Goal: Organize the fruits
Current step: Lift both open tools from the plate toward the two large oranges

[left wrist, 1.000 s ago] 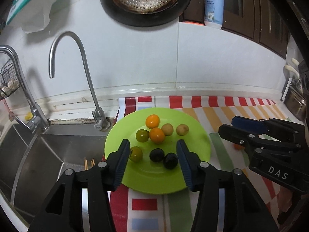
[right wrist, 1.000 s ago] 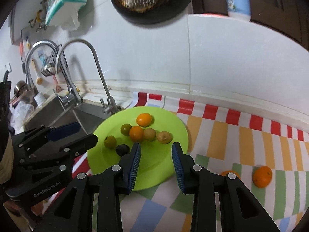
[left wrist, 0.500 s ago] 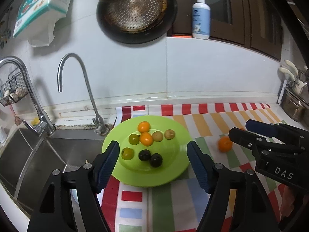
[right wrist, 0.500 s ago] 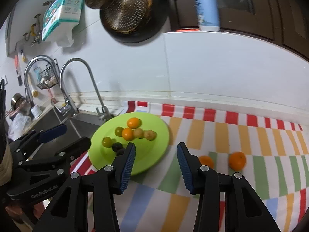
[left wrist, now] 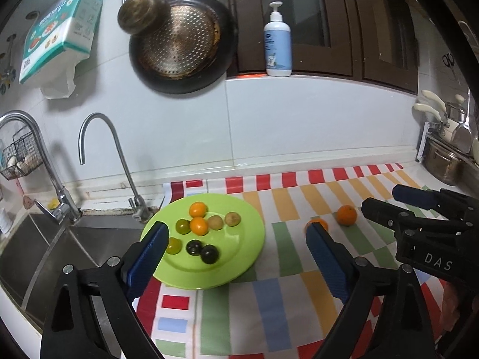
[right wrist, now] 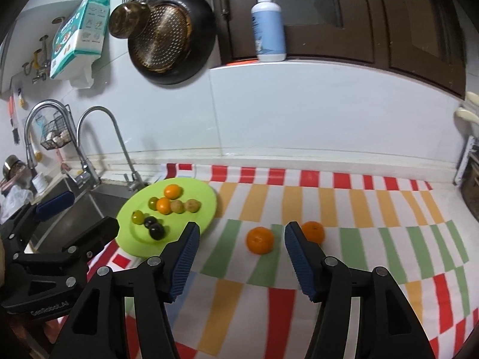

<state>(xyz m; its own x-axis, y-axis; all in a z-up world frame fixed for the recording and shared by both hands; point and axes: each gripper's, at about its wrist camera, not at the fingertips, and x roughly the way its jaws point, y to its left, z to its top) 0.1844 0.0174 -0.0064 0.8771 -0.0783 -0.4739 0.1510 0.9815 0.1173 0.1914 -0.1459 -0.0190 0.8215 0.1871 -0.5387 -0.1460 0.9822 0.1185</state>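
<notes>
A lime green plate [left wrist: 239, 257] [right wrist: 200, 209] lies on the striped cloth beside the sink and holds several small fruits: orange, green, tan and dark ones. Two oranges lie loose on the cloth to its right: one [right wrist: 260, 240] [left wrist: 317, 224] nearer the plate, one [right wrist: 313, 232] [left wrist: 346, 215] further right. My left gripper [left wrist: 238, 258] is open and empty, raised in front of the plate. My right gripper [right wrist: 241, 251] is open and empty, raised just in front of the nearer orange.
A steel sink [left wrist: 39, 248] with two taps [left wrist: 119, 161] lies left of the plate. A pan [left wrist: 182, 45] hangs on the wall and a soap bottle [left wrist: 277, 45] stands on the ledge. Pots [left wrist: 443, 161] stand at far right.
Both grippers have pulled back and up from the plate and opened wider. The right gripper has swung right, and the two loose oranges have come into view.
</notes>
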